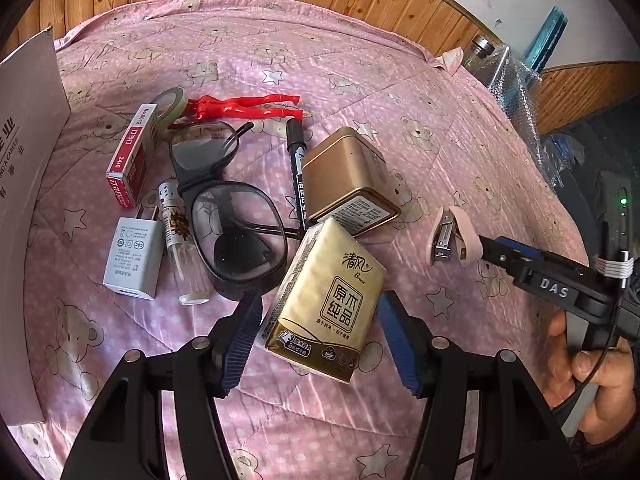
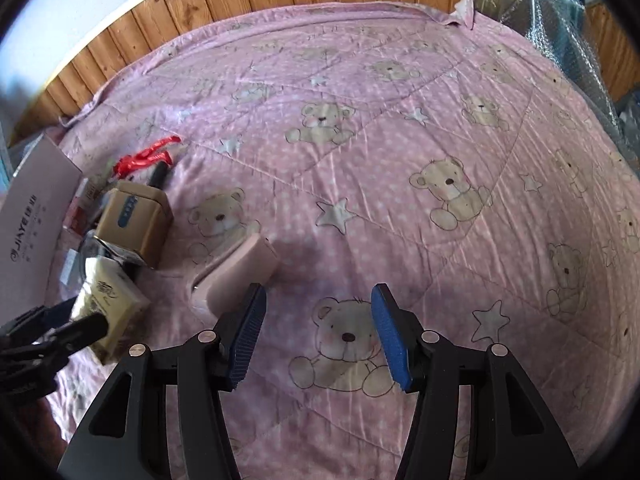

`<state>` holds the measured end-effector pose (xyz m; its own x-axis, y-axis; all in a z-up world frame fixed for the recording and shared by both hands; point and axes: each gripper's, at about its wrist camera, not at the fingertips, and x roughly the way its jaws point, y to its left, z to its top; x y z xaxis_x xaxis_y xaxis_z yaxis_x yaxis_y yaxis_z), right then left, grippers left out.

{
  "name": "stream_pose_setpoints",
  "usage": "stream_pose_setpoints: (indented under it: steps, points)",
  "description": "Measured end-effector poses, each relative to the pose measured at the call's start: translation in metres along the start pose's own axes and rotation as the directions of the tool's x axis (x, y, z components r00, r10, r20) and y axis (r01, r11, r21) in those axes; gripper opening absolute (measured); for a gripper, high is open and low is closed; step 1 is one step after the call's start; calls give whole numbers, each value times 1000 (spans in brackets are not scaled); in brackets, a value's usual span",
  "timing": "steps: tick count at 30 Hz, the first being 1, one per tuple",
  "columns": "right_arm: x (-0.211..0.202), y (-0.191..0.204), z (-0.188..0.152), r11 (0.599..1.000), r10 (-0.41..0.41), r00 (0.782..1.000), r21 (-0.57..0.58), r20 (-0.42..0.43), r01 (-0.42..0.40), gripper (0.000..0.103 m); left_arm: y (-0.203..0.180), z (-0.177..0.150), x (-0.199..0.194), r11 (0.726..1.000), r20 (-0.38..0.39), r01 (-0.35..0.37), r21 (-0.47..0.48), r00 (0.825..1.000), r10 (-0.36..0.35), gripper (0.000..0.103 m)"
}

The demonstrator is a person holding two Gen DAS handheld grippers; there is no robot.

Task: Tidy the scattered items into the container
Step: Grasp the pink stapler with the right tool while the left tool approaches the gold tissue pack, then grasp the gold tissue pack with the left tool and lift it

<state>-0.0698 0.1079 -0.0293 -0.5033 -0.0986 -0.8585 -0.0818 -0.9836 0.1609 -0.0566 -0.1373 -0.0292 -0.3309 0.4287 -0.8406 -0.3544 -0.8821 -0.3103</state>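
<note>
On the pink quilt (image 2: 400, 168), the open left gripper (image 1: 320, 336) straddles the tissue pack (image 1: 326, 304); the right gripper (image 2: 316, 332) gapes beside the half-hidden stapler (image 2: 240, 272).

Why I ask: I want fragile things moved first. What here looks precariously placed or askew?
The black-framed glasses lie in the middle of the pile on the pink bear-print quilt, with the gold tissue pack and the tipped-over gold metal tin lying over one temple arm. No damage is visible.
</note>
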Motion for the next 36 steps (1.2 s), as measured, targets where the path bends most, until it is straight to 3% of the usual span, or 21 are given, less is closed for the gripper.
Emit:
stream_pose_setpoints:
  steps: [4, 8, 10, 13, 14, 15, 16, 18, 23, 25, 28, 30, 32, 33, 36]
  points:
    - [-14, 10, 6, 998, 44, 998, 41, 45, -46, 58, 0, 1, 4, 1000, -9, -4, -4, 1000, 4, 62]
    - [-4, 29, 7, 981, 157, 987, 116, 22, -158, 59, 7, -2, 3, 999, -1, 4, -32, 1000, -4, 62]
    - [8, 45, 8, 978, 185, 983, 98, 5, -185, 59, 6, -5, 4, 999, -8, 12, -32, 1000, -12, 61]
    - [31, 58, 6, 988, 146, 987, 63, -68, -142, 57, -2, -9, 5, 998, -17, 57, -10, 998, -57, 60]
    - [36, 56, 5, 993, 113, 990, 55, -87, -109, 53, -6, -10, 6, 997, -21, 74, 2, 997, -74, 60]
    - [36, 50, 5, 995, 92, 992, 50, -86, -88, 39, -9, -10, 7, 996, -29, 87, 12, 996, -87, 60]
    - [33, 44, 5, 996, 80, 993, 49, -85, -76, 37, -12, -10, 8, 994, -40, 103, 22, 994, -102, 60]
    - [24, 30, 7, 998, 41, 997, 45, -70, -37, 41, -19, -11, 4, 990, -43, 132, 46, 991, -130, 60]
    - [5, 11, 10, 997, 50, 998, 68, -44, -47, 47, -17, -3, -6, 996, 27, 82, 27, 996, -83, 63]
    - [5, 16, 11, 995, 65, 997, 76, -29, -62, 54, -17, 1, 2, 997, 17, 80, 14, 997, -80, 66]
    - [19, 29, 15, 998, 39, 999, 47, -27, -38, 55, -24, 0, 16, 995, -9, 95, 27, 995, -94, 66]
    - [29, 29, 16, 999, 17, 999, 48, -36, -15, 55, -26, -3, 25, 998, -30, 58, 34, 998, -57, 66]
    - [32, 24, 16, 997, 27, 999, 72, -41, -24, 40, -22, -4, 25, 998, -10, 56, 20, 998, -56, 63]
    - [31, 21, 16, 996, 41, 998, 82, -44, -38, 28, -19, -5, 24, 998, -17, 62, 5, 998, -62, 57]
    - [27, 19, 15, 997, 46, 998, 65, -41, -43, 28, -9, -4, 20, 995, -15, 84, -46, 996, -85, 54]
